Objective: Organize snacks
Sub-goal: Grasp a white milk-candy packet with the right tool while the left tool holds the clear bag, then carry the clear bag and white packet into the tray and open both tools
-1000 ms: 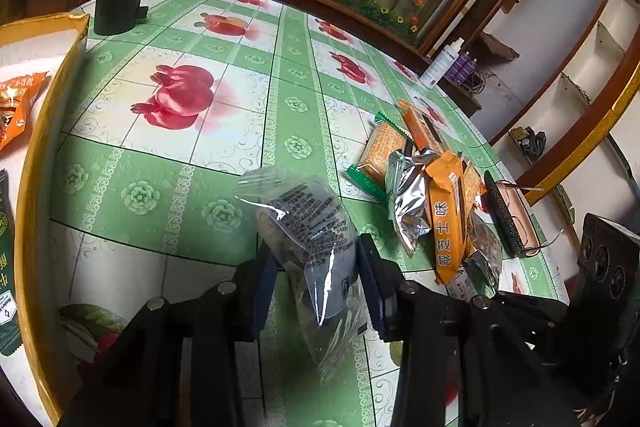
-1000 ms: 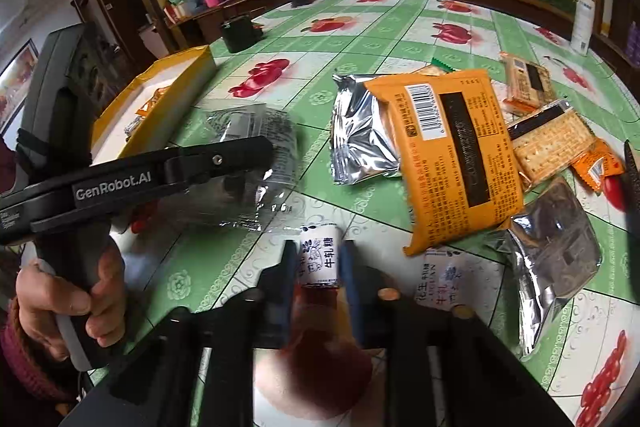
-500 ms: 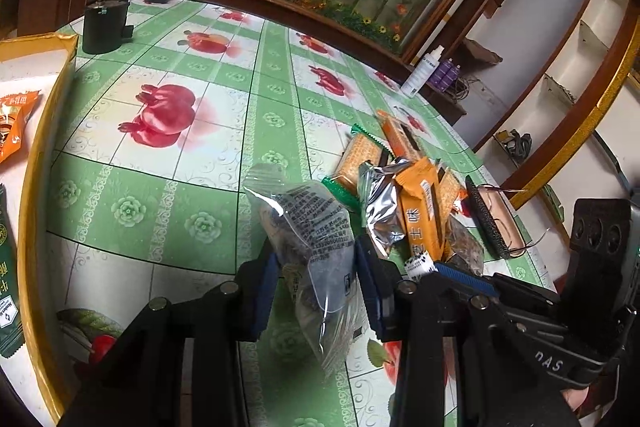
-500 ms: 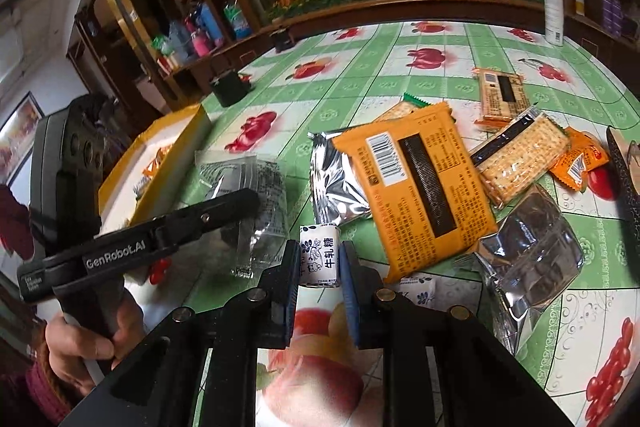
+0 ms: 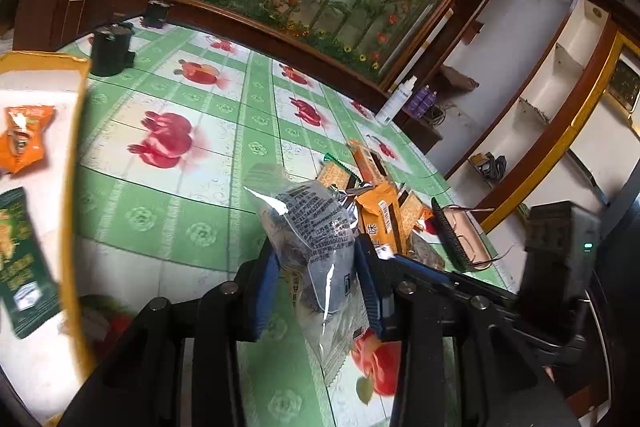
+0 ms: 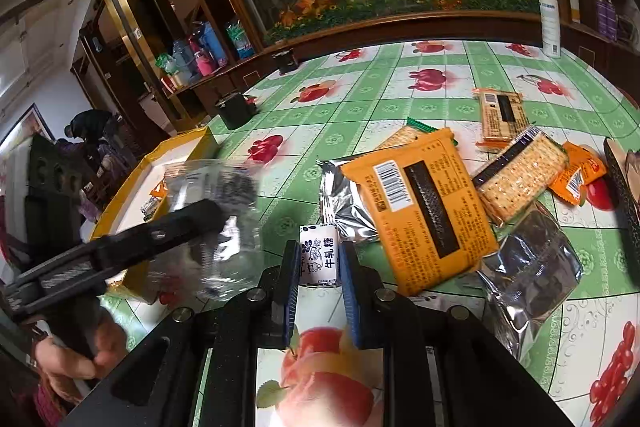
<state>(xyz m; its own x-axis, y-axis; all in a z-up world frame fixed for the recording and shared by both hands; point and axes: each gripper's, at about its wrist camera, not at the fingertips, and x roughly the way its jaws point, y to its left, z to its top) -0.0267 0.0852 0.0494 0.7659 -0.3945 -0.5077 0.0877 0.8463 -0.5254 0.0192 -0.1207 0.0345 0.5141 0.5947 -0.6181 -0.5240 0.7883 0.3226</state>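
— Jaws first: what are they on?
— Left gripper [image 5: 318,279] has its jaws clamped partway on a clear plastic snack bag [image 5: 316,243], dark pieces inside, held up off the counter [image 5: 168,203]. Right gripper [image 6: 320,263] is squeezed tight on a small white milk candy [image 6: 320,255], upright between the blue pads [image 6: 291,279].
— And the edges around them?
— To the left gripper's left runs the yellow rim of the tray [image 5: 74,187]; an orange packet [image 5: 24,137] and a green packet [image 5: 20,259] lie inside it. Between rim and bag the green checked cloth lies bare.
— The right side?
— Crowded. An orange biscuit pack [image 6: 424,211] overlaps a silver pouch [image 6: 344,203] just beyond the candy, with a cracker sleeve [image 6: 520,179] and another foil bag [image 6: 528,267] farther right. A black container [image 6: 234,109] stands near the counter's far edge.
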